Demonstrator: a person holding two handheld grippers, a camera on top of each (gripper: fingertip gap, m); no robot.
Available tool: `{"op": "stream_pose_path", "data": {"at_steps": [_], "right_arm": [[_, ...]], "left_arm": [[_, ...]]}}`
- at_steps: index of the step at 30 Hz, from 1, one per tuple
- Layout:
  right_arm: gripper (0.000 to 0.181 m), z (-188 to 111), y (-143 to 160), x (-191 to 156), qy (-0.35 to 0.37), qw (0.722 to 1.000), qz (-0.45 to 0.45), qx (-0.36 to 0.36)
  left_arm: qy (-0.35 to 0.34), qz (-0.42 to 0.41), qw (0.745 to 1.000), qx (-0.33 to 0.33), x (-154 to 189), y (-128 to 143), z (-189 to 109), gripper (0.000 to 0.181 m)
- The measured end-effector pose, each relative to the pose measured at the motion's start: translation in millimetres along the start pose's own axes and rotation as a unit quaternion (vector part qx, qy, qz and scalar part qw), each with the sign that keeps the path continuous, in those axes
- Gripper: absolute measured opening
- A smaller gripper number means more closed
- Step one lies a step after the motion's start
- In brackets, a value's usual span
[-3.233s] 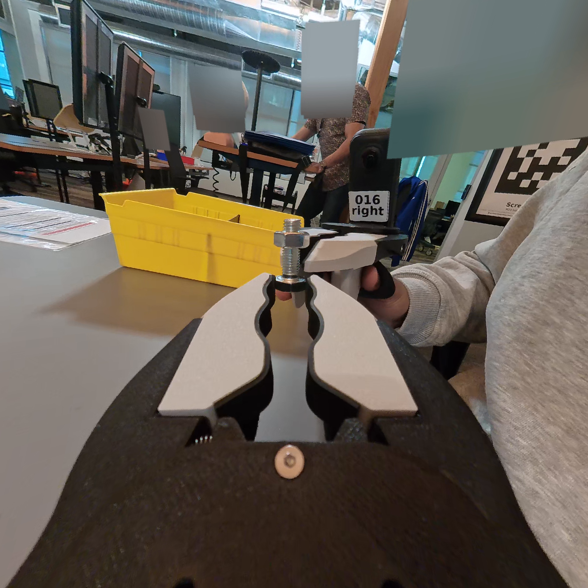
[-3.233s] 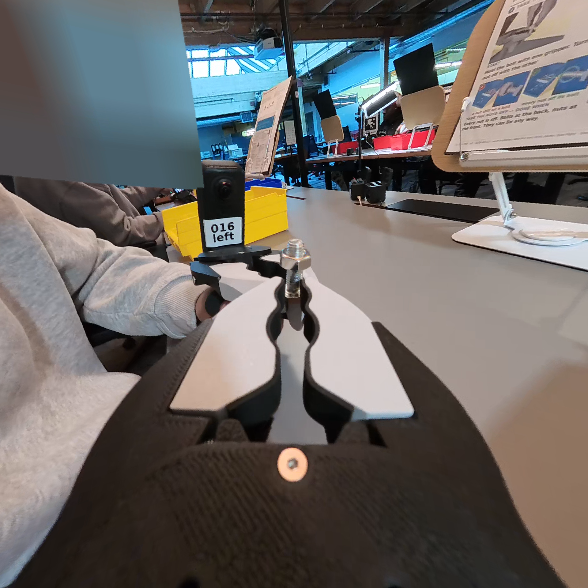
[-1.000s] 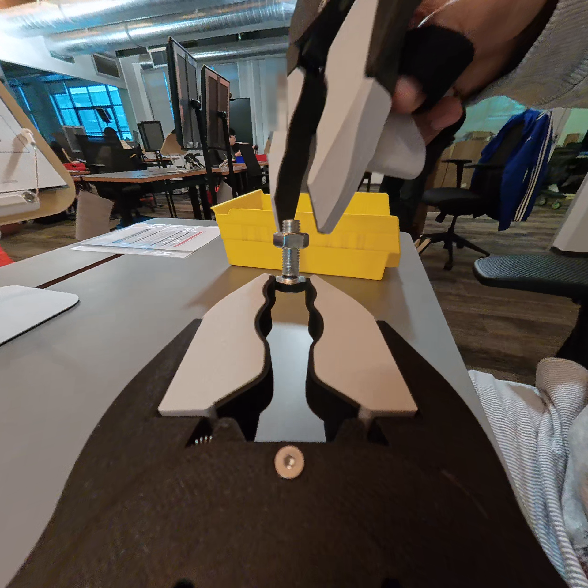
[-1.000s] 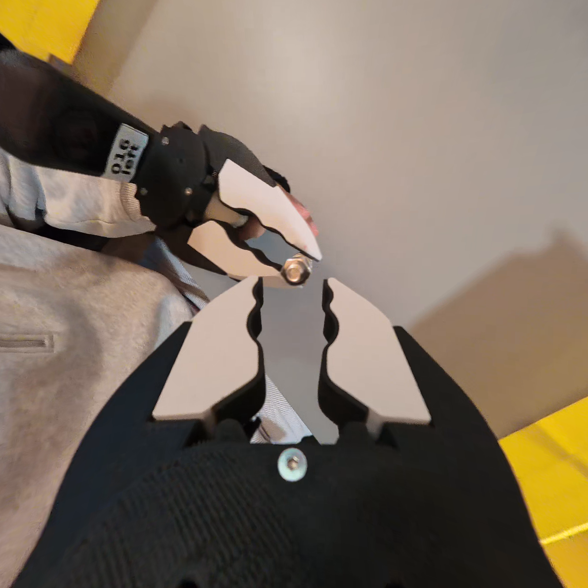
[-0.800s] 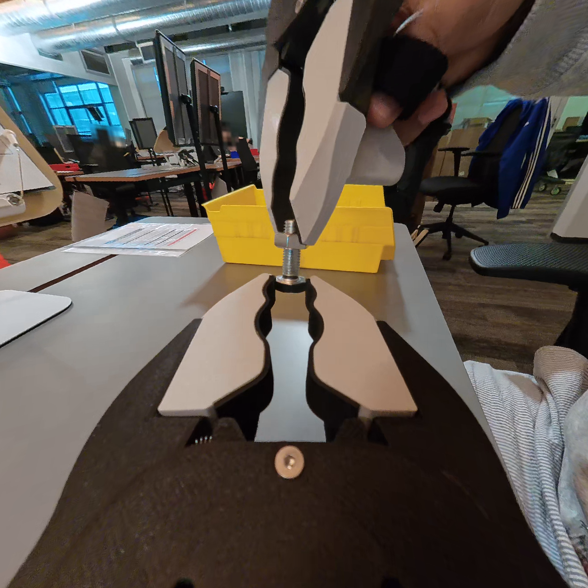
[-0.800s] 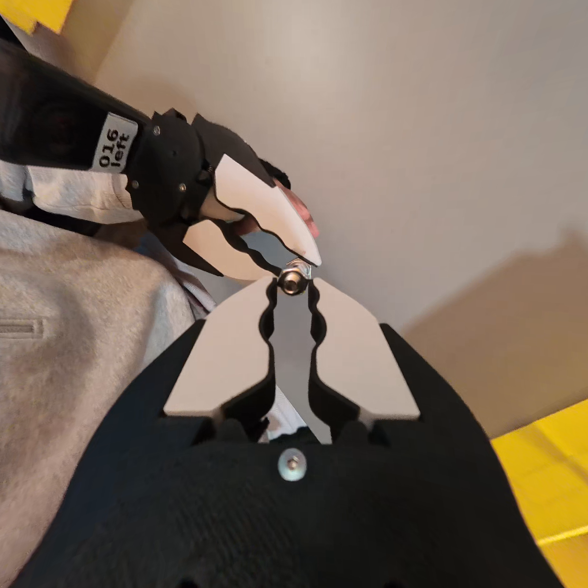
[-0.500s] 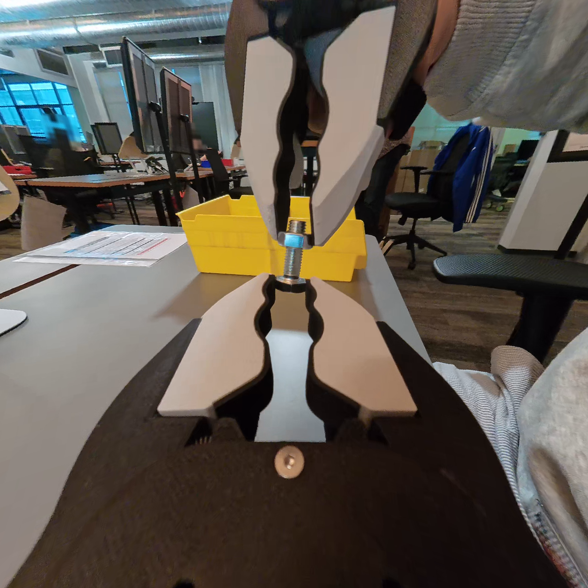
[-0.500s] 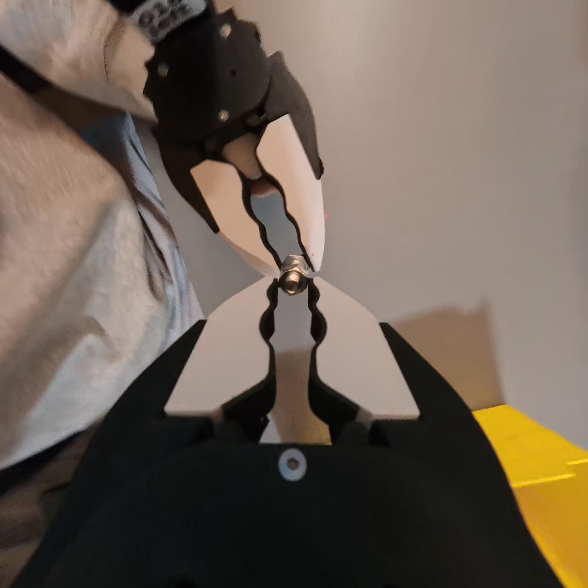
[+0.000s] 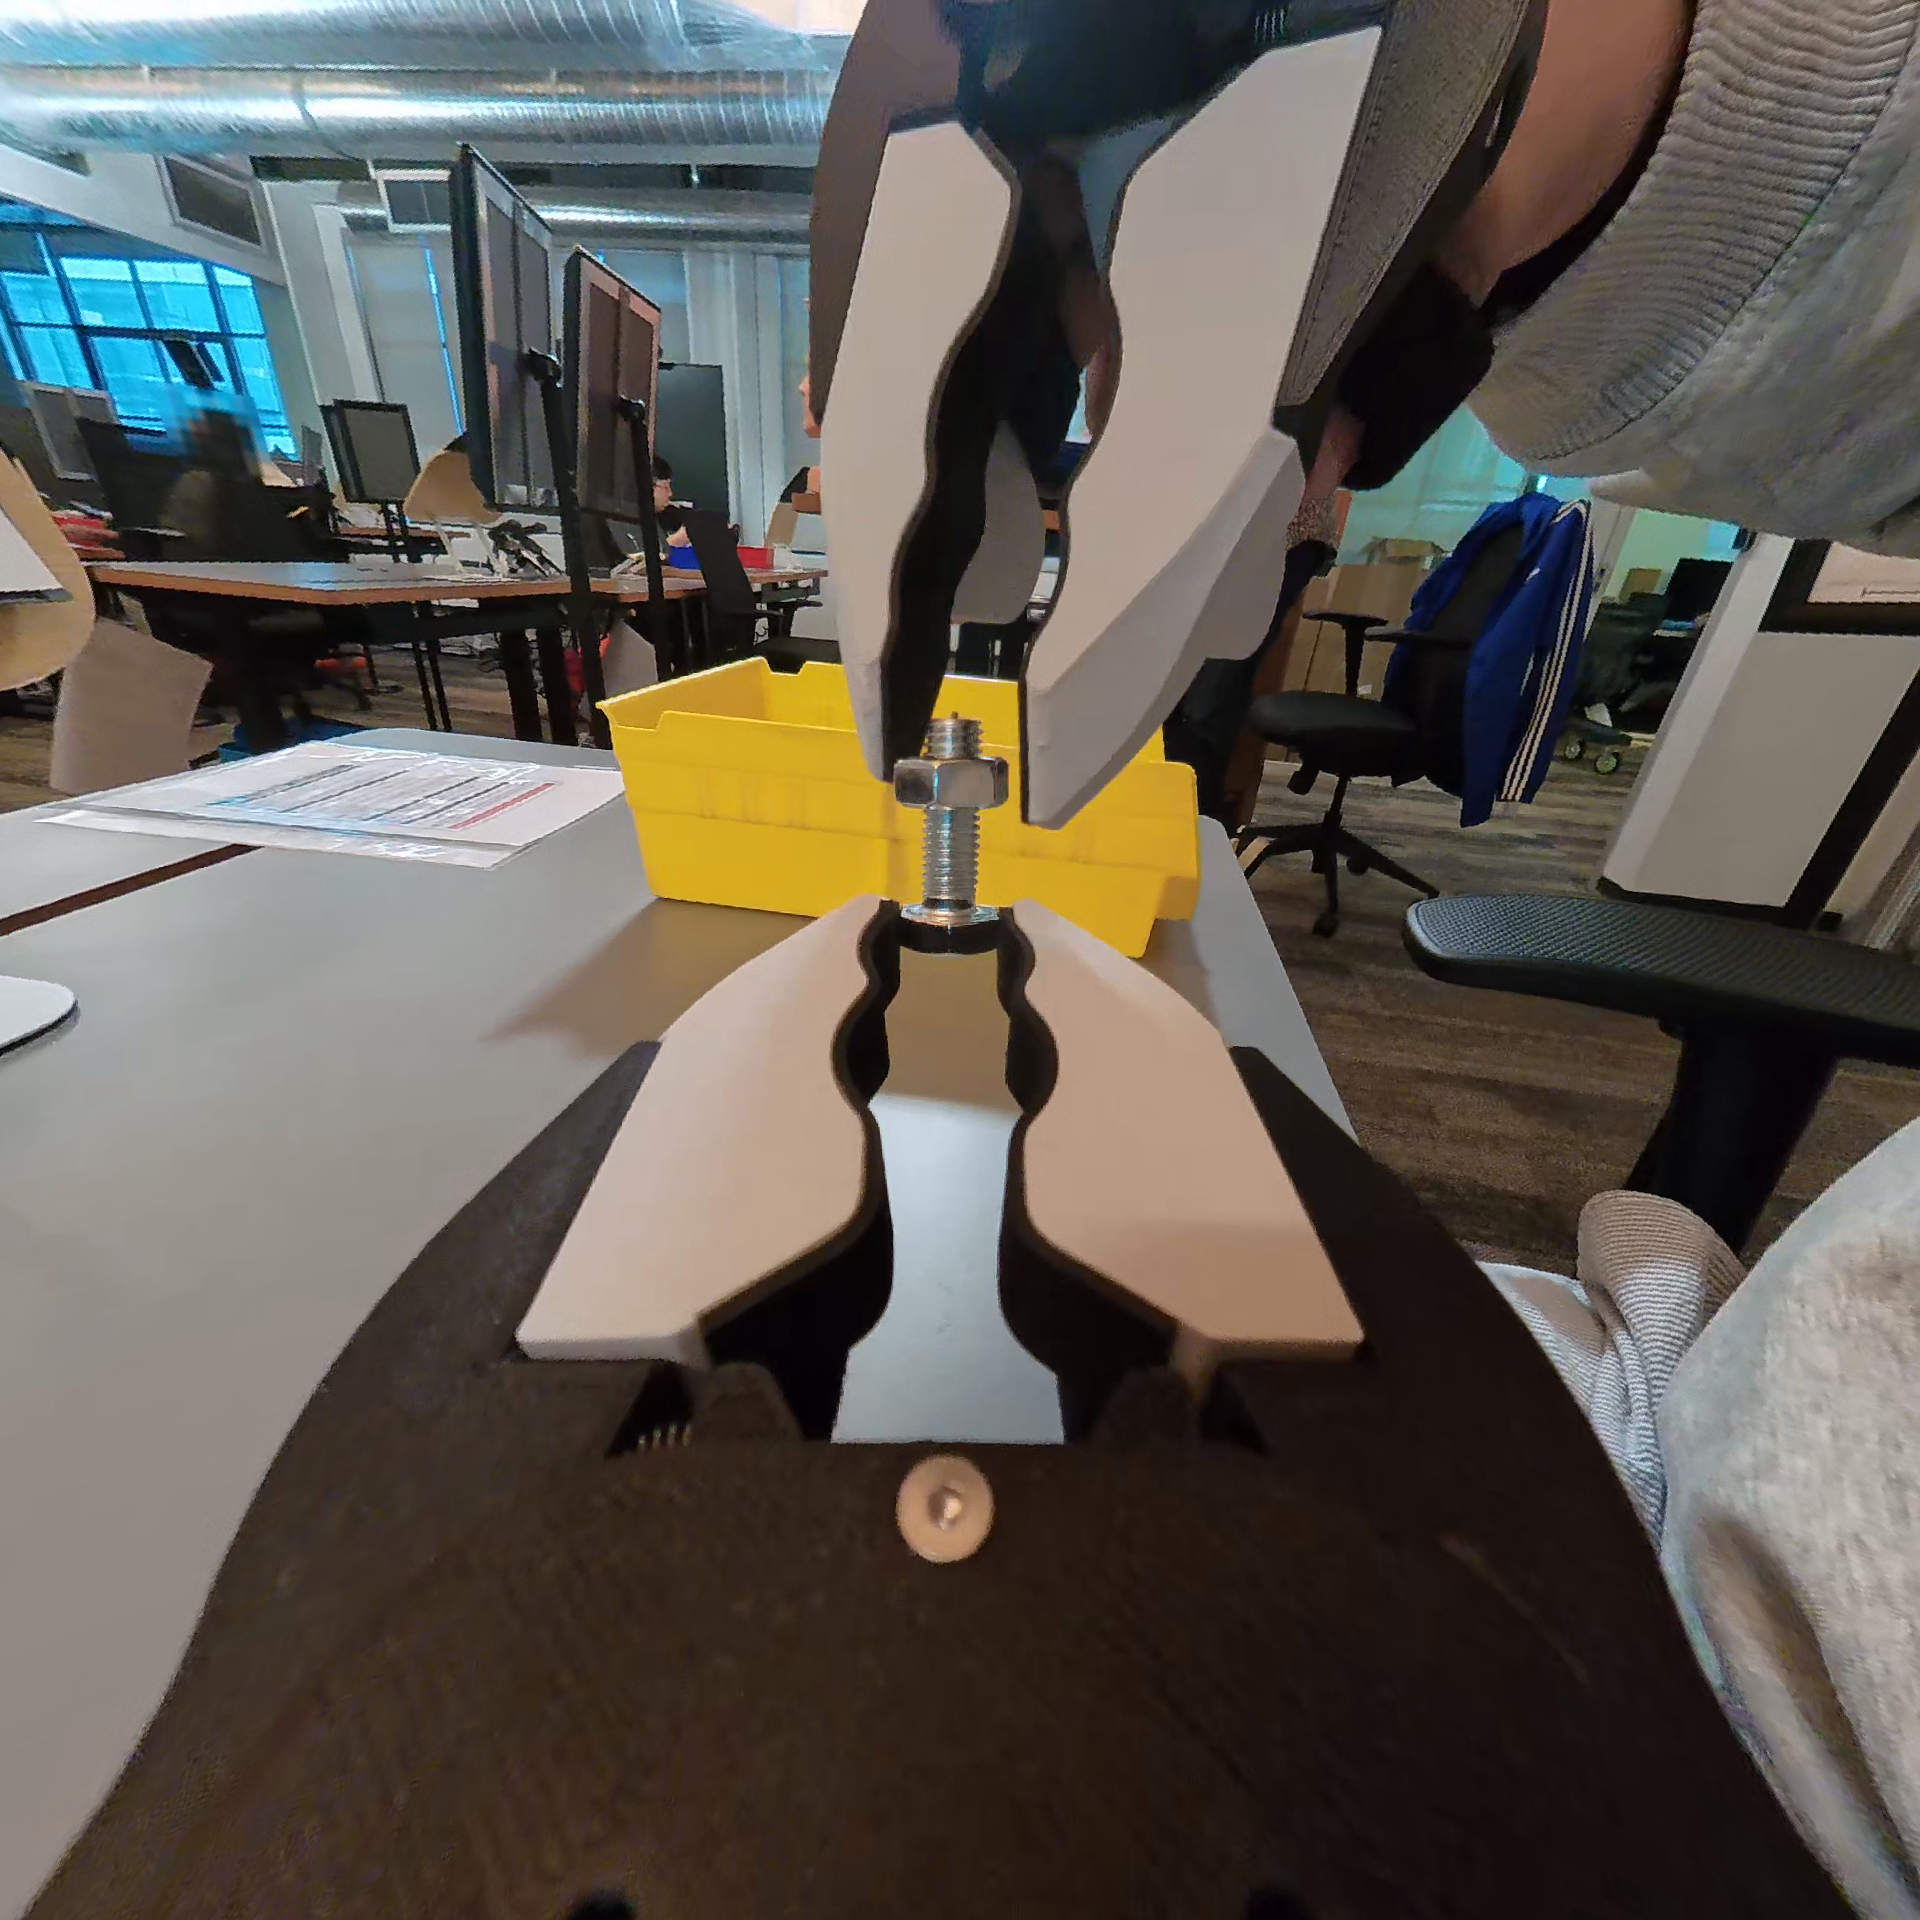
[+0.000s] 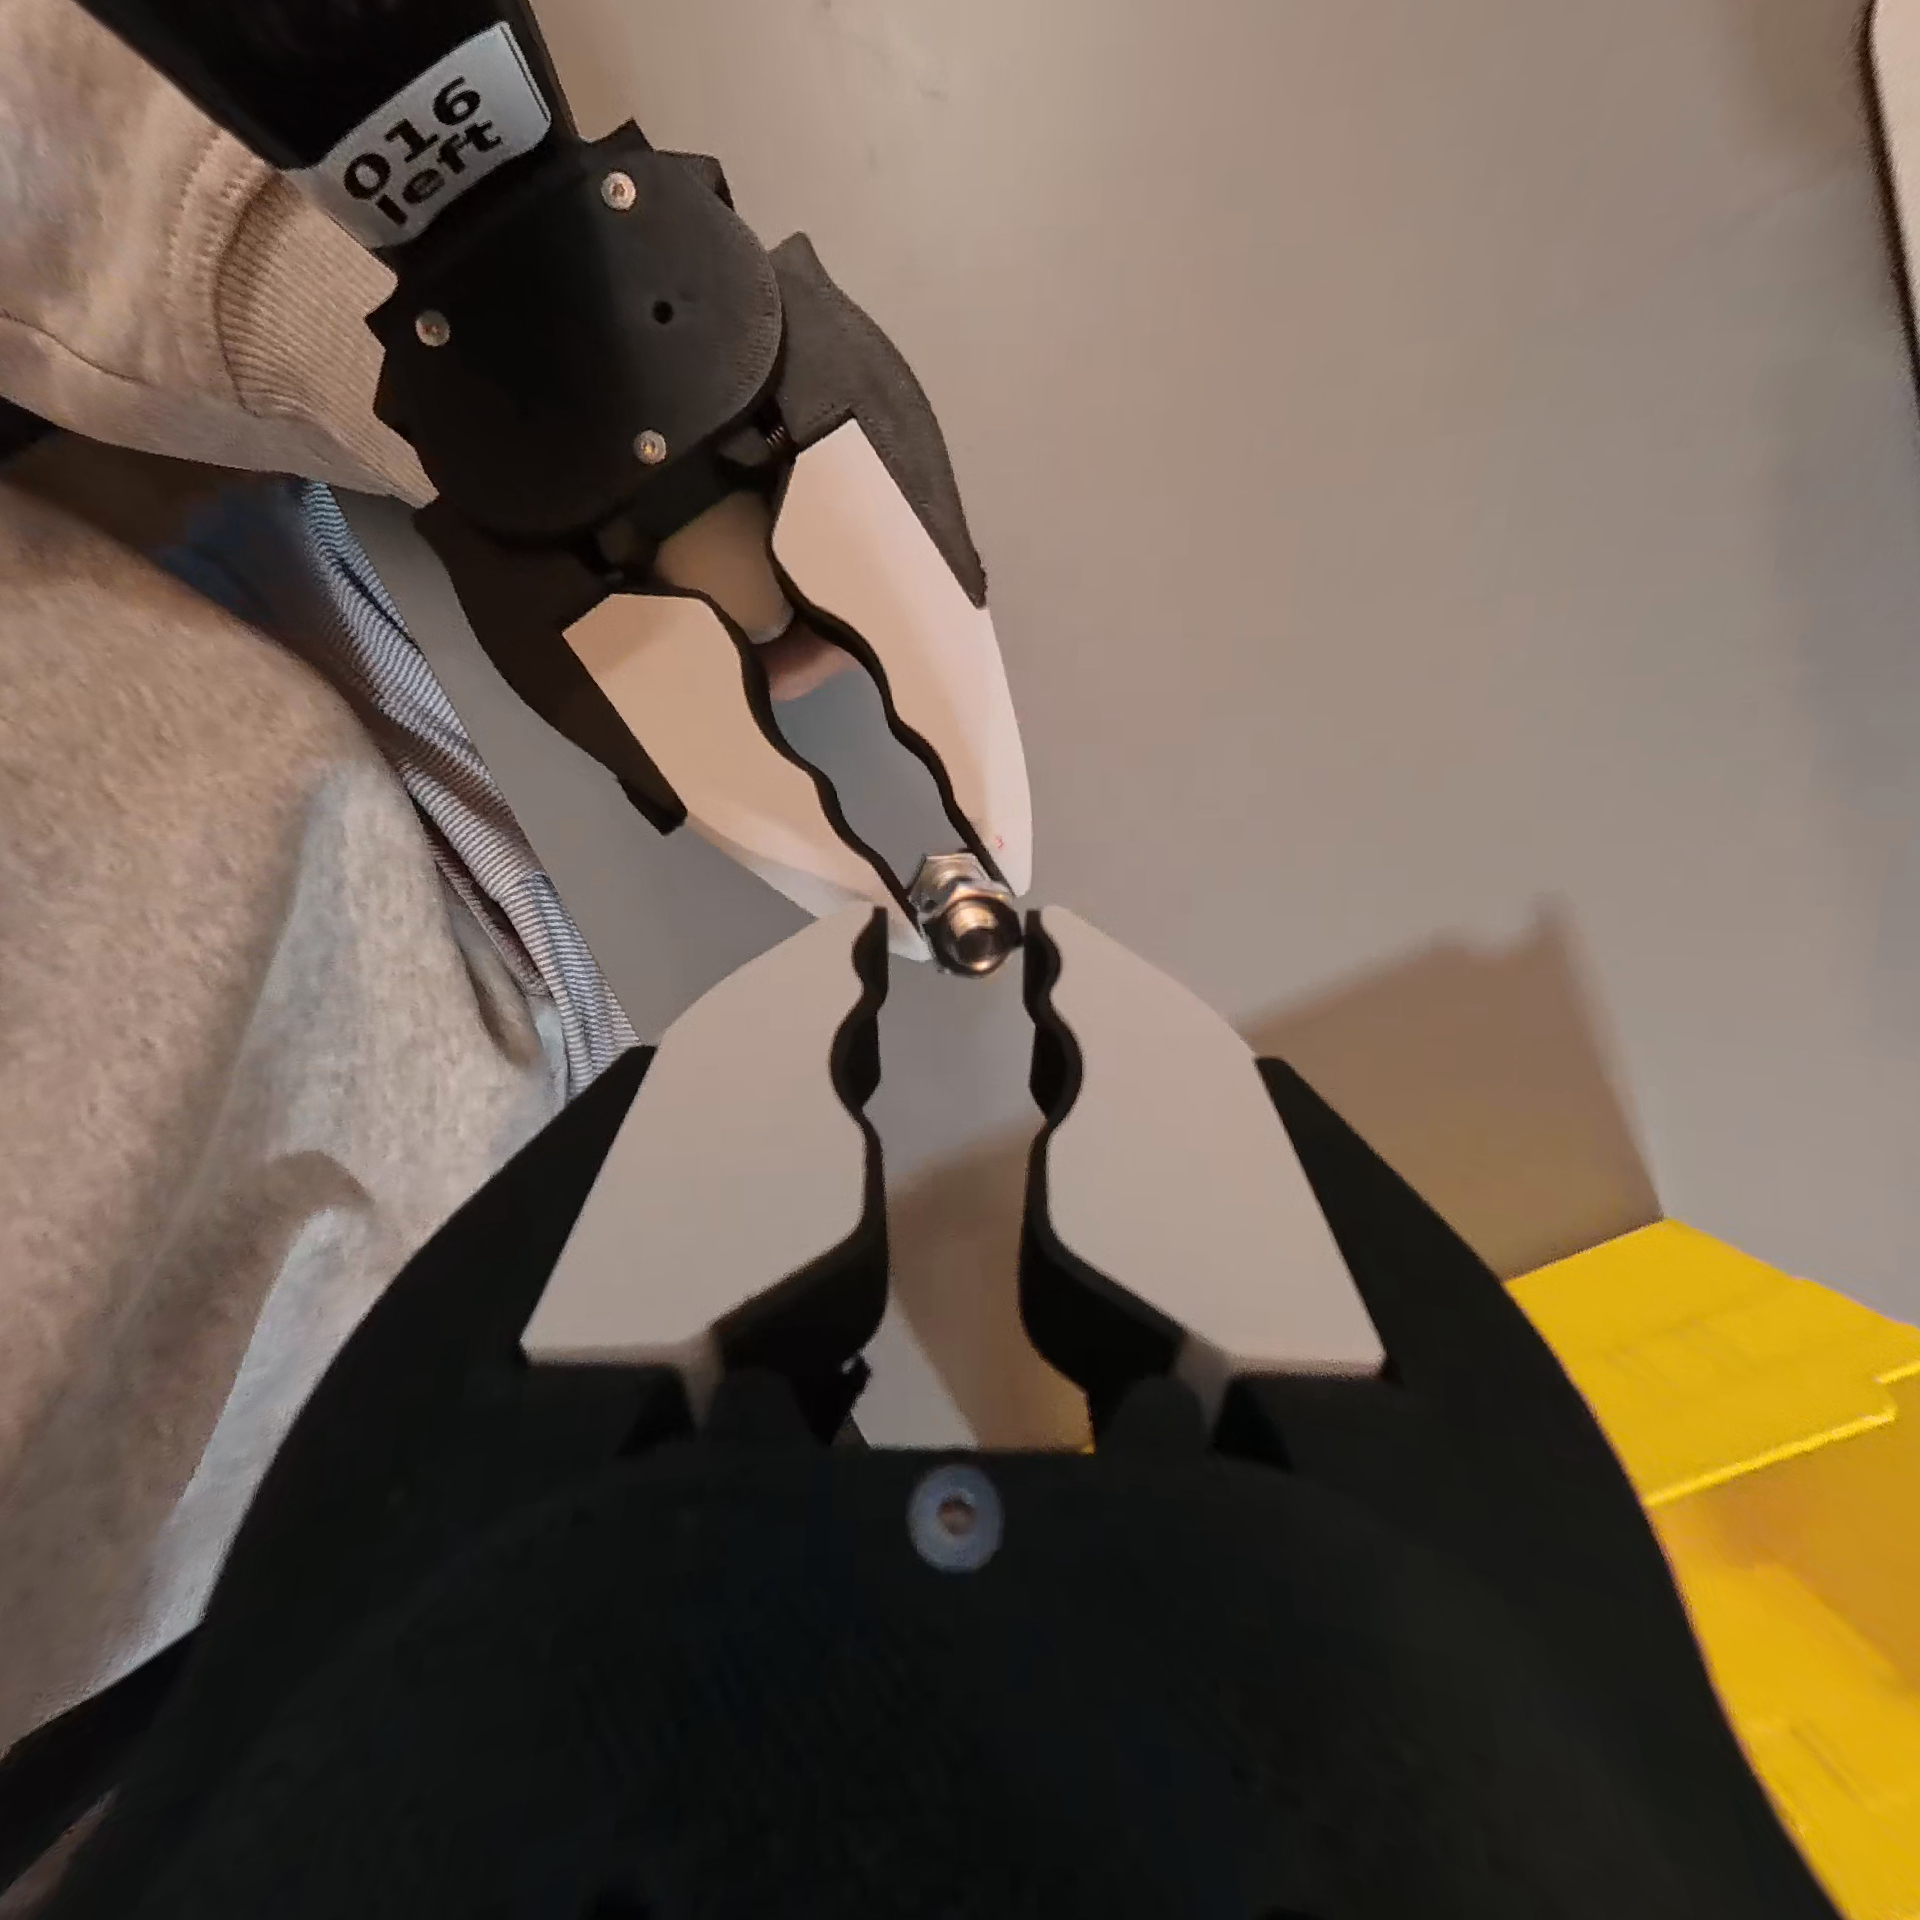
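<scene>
Starting wide, what carries everything?

Grey table (image 9: 312, 1039). A yellow bin (image 9: 748, 831) sits at its far right corner, and printed sheets (image 9: 343, 800) lie toward the far left edge.

And the grippers?

Left gripper (image 9: 948, 916) is level above the table, near its right edge and this side of the bin, clenched on the head of a bolt (image 9: 950, 852). Right gripper (image 10: 956, 920) comes straight down from above, with its fingers either side of the nut (image 9: 950, 781).

Is the right one squeezing?

I judge not. From its own camera one finger touches the nut, but a sliver of gap shows on the other side, so it is parted loosely about the nut rather than clamped.

Where exactly is the bolt?

In the air, clear of the table, touching only the left fingertips at its head. The nut sits high on the thread, with a turn or two of thread showing above it.

Which way does it point?

Long axis upright — head down in the left grip, threaded end up toward the right gripper, roughly square to the table. No lean that I can make out.

How would you handle it well?

My judgement: the hold is only on the thin head, so it could rock. Keep the left clench firm and the wrist quiet, and keep the right fingers centred on the nut's flats, in line with the shank — a sideways push would tip it.
</scene>
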State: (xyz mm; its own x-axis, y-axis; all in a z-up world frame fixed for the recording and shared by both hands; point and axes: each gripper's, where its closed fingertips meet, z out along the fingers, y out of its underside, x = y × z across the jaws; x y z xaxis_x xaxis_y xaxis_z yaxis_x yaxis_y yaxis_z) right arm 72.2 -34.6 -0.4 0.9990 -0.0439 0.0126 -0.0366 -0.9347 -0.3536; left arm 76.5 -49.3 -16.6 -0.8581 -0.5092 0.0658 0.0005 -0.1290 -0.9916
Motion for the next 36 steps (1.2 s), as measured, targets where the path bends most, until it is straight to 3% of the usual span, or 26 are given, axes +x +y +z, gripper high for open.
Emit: {"op": "stream_pose_path", "data": {"at_steps": [12,22,28,36], "right_arm": [[0.022,3.1,-8.5,-16.8,0.008,0.998,-0.055,-0.008],[0.021,-3.9,3.3,-0.5,0.023,0.999,-0.021,-0.006],[0.023,-8.2,-7.4,-1.5,0.007,0.999,-0.007,0.036],[0.027,-2.8,-12.2,-1.4,0.031,0.998,-0.039,0.027]], "left_arm": [[-0.010,-0.035,0.999,0.012,-7.5,-3.0,-2.4,0.018],[-0.009,-0.041,0.997,0.062,-9.0,-17.9,-9.3,0.018],[-0.005,-0.033,0.998,0.055,-6.1,-14.7,-7.5,0.018],[-0.007,-0.019,0.999,0.040,-4.1,-11.0,-5.6,0.018]]}}
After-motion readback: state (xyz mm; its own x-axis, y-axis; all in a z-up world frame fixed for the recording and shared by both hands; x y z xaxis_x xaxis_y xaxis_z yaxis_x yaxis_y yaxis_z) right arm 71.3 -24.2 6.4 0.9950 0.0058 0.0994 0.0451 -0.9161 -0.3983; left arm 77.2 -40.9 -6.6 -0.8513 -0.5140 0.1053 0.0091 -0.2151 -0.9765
